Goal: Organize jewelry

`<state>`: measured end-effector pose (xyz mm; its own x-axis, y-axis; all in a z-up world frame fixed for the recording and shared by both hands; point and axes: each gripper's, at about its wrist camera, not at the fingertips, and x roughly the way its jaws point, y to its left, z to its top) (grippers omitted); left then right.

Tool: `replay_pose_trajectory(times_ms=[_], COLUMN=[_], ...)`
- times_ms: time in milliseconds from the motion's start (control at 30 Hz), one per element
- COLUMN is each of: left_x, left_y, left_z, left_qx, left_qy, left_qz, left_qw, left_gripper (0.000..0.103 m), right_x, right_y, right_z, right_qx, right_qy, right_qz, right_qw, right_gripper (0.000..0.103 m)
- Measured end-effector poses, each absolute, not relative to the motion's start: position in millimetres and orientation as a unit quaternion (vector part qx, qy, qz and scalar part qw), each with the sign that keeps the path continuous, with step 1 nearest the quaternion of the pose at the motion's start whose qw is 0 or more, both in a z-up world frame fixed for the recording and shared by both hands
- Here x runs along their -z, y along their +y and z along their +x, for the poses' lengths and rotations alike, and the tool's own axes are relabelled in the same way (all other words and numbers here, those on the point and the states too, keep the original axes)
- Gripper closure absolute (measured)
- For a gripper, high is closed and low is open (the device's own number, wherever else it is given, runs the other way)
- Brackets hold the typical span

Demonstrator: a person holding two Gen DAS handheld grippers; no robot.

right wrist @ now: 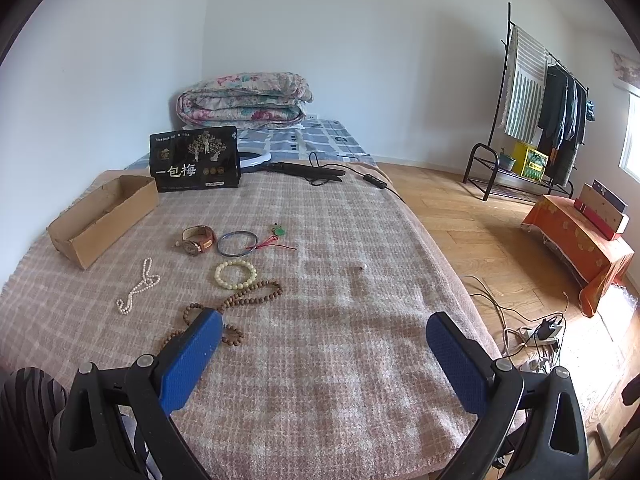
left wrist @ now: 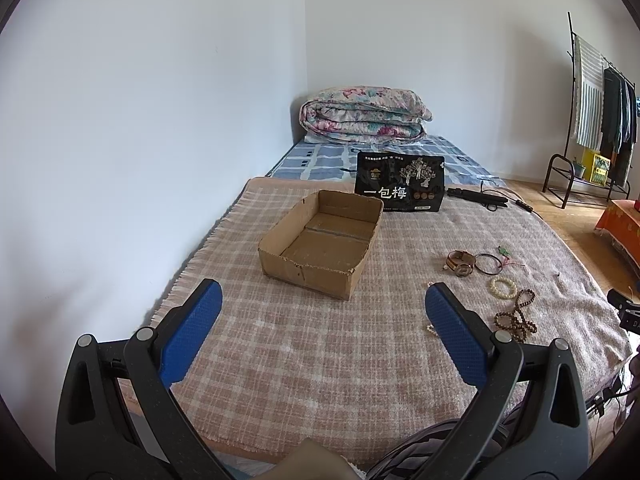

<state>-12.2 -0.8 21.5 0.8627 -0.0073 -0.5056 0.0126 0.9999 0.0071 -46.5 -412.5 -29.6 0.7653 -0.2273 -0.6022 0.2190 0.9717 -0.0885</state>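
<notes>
The right claw hangs above the blanket with its blue pads wide apart and nothing between them, and the left claw is likewise spread and empty, aimed at the cardboard box, which looks bare inside. The jewelry lies loose on the blanket to the right of the box: a watch, a dark bangle, a green charm on a red cord, a pale bead bracelet, a white pearl strand, and a long brown bead string whose near loops run under the right claw's left pad. Nothing seems to be in the box yet, so the sorting looks barely begun. The likely trouble is the limp strands: pinched at one point, the brown beads or pearls would dangle and could drag the bracelet beside them, or snag on the box wall and spill outside. The thin bangle and fine cord lie flat in the fuzzy weave, so the pads may close on blanket instead, or slide off. The box is light and may shift if bumped
</notes>
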Motion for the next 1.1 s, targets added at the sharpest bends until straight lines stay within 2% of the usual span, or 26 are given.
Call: replay_pose_trajectory(times_ms=[633, 1100], left_x=[-26.7, 0.5], left_y=[-2.2, -10.3], left_z=[-13.9, 13.7], left_qx=[0.005, 0.026], left_qy=[0.264, 0.28], left_qz=[0.006, 0.015], left_qw=[0.964, 0.959], left_gripper=[0.0, 0.0], right_x=[32.2, 47.6], right_y=[-413.4, -415.4], right_z=[-41.4, -33.1], right_qx=[0.116, 0.091], right_qy=[0.325, 0.34], right_qz=[-0.004, -0.018], right_qw=[0.939, 0.936], right_gripper=[0.0, 0.0])
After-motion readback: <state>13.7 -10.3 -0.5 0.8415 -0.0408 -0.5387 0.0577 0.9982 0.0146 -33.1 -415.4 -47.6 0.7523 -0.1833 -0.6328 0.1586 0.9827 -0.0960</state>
